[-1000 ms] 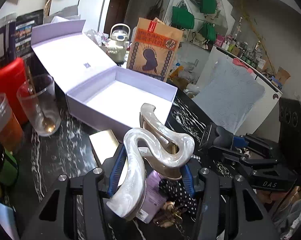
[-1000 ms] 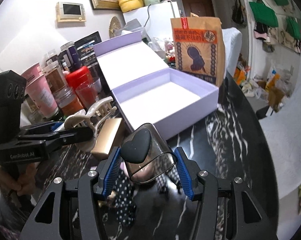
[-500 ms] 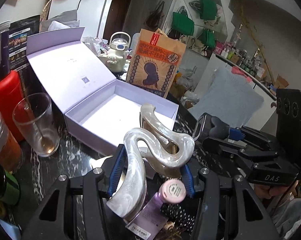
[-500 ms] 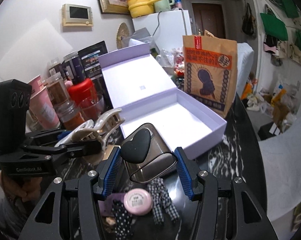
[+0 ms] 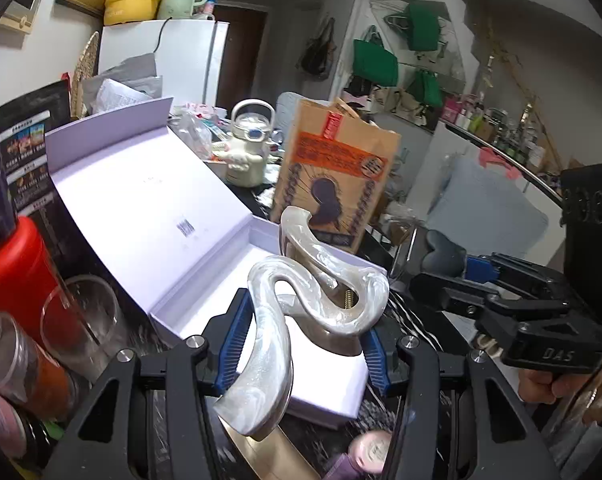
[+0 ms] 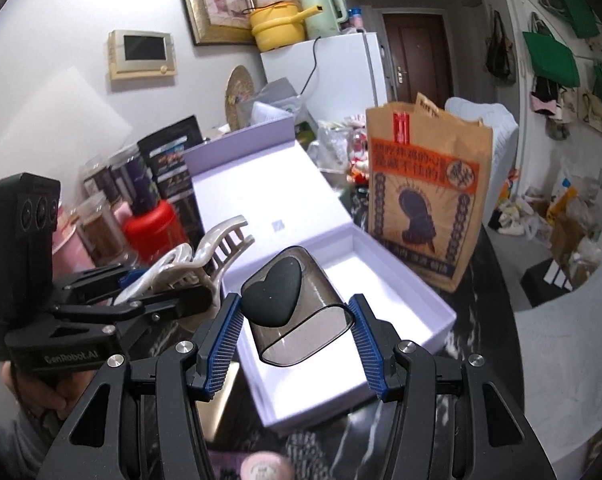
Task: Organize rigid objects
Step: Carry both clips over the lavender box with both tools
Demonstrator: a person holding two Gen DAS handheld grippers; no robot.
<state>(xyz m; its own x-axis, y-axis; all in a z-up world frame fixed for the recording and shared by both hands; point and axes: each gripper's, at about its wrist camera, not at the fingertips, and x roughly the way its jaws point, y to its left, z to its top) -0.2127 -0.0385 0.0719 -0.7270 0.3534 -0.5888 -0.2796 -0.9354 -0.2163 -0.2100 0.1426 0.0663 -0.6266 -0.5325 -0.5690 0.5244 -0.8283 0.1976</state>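
My left gripper [image 5: 301, 344] is shut on a large pearly white hair claw [image 5: 301, 300], held above the near edge of an open lilac box [image 5: 205, 280]. The claw also shows in the right wrist view [image 6: 193, 264]. My right gripper [image 6: 297, 336] is shut on a smoky transparent clip with a black heart [image 6: 289, 304], held above the box's near wall [image 6: 341, 396]. The box's lid [image 6: 261, 184] leans back open. The right gripper also shows in the left wrist view [image 5: 461, 276], to the right of the box.
A brown paper bag [image 6: 425, 200] stands behind the box. A red bottle [image 5: 13, 276], a drinking glass [image 5: 77, 320] and jars crowd the left. A gold case [image 5: 257, 456], a pink-capped bottle [image 6: 261, 468] and a spotted cloth lie on the dark marble table in front.
Both grippers have risen and moved forward toward the box with their clips still held. The small items on the table have dropped lower in both views.
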